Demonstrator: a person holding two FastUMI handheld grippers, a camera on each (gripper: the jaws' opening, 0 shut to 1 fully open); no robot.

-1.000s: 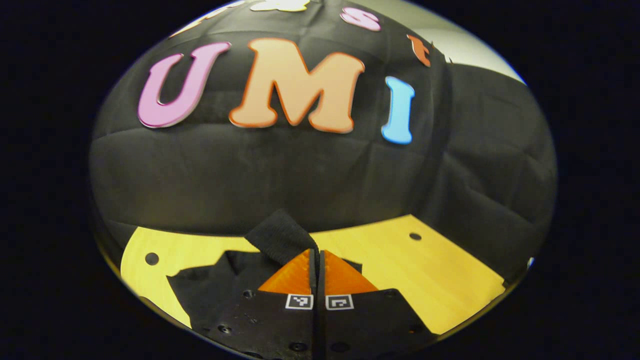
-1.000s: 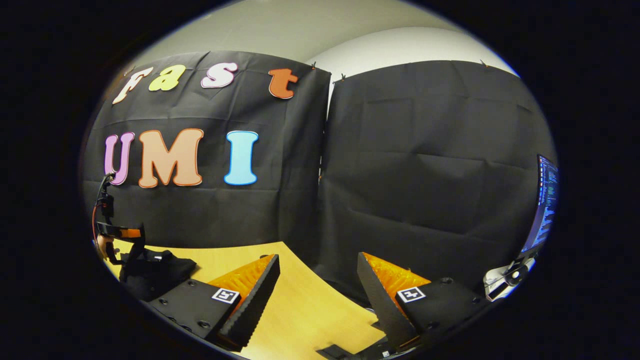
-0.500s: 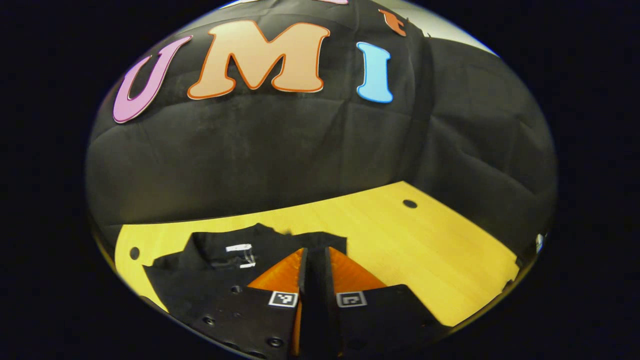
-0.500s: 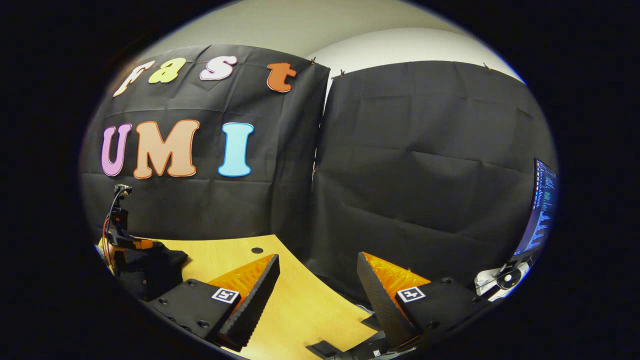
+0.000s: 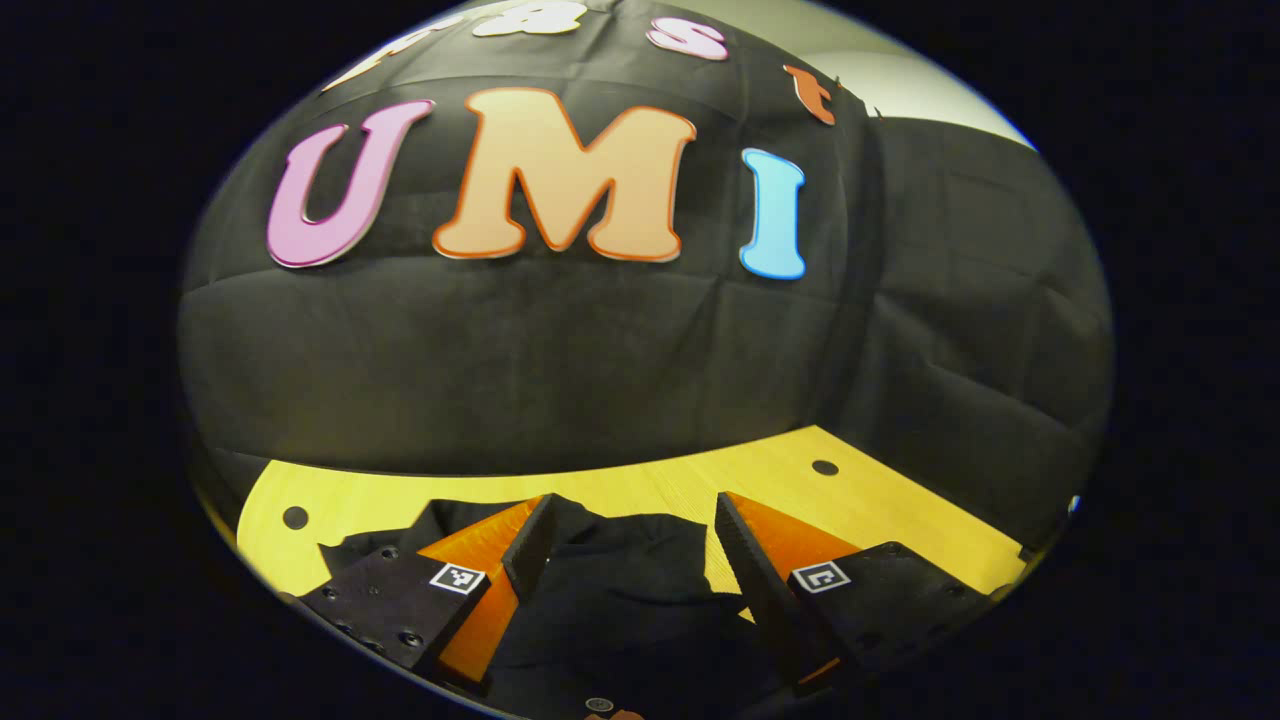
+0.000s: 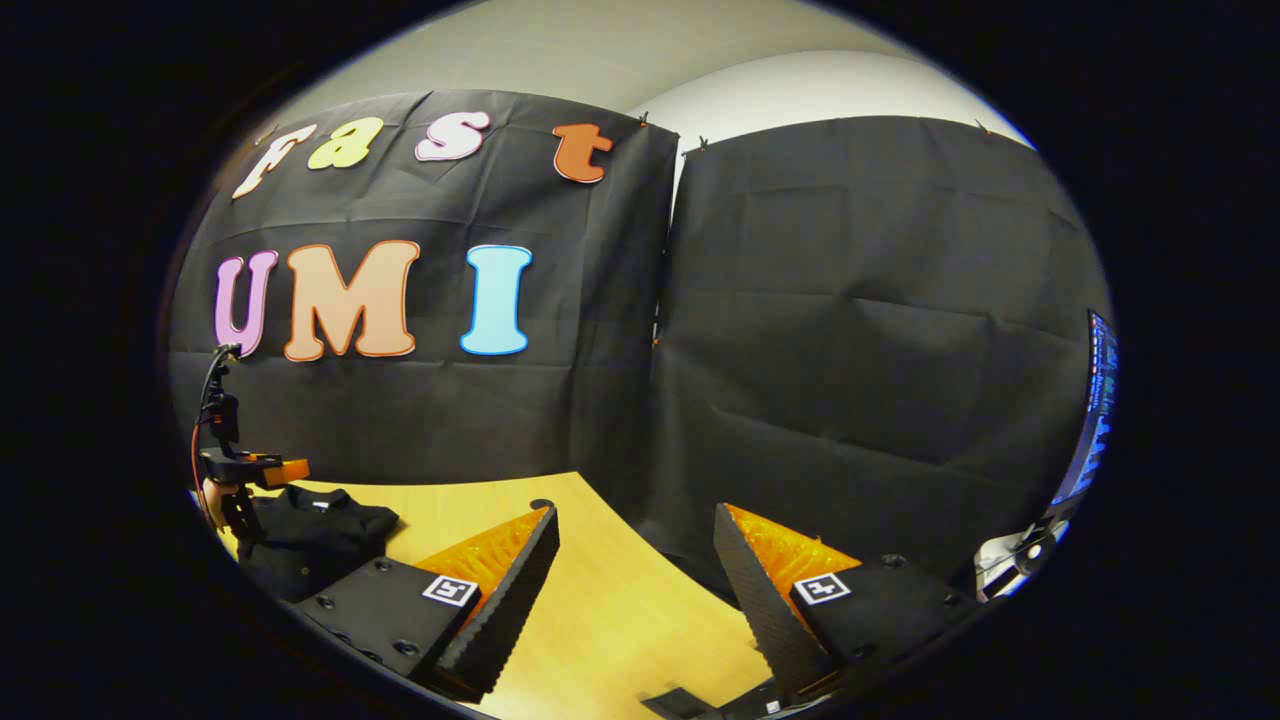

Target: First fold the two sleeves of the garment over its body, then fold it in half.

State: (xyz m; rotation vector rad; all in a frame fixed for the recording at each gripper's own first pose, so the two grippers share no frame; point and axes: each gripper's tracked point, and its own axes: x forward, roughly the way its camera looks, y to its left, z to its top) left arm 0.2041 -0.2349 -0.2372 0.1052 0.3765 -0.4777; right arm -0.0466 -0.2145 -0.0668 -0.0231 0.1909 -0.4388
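Plainly, the pale yellow wooden counter (image 5: 900, 530) is taking up the lower part of both views, backed by the black cloth wall. The black fabric garment (image 5: 620, 590) is lying bunched on the counter's left portion, apparently already gathered into a compact heap; whether the sleeves are lying over the body I cannot tell, the cloth being too dark to read.

The left tongs (image 5: 625, 535) are hovering directly over the garment with the jaws standing wide apart and gripping nothing; cloth is showing between the fingers but neither is pressing on it. Judging by that stance, the tongs are either letting go after a fold or lining up for a fresh pinch.

The right tongs (image 6: 635, 555) are likewise gaping wide and holding nothing, hanging above bare counter, well apart from the garment (image 6: 315, 530). In my judgement they are being kept clear so the left side can work unobstructed. In the right gripper view, the other gripper (image 6: 235, 470) is standing just beside the heap.
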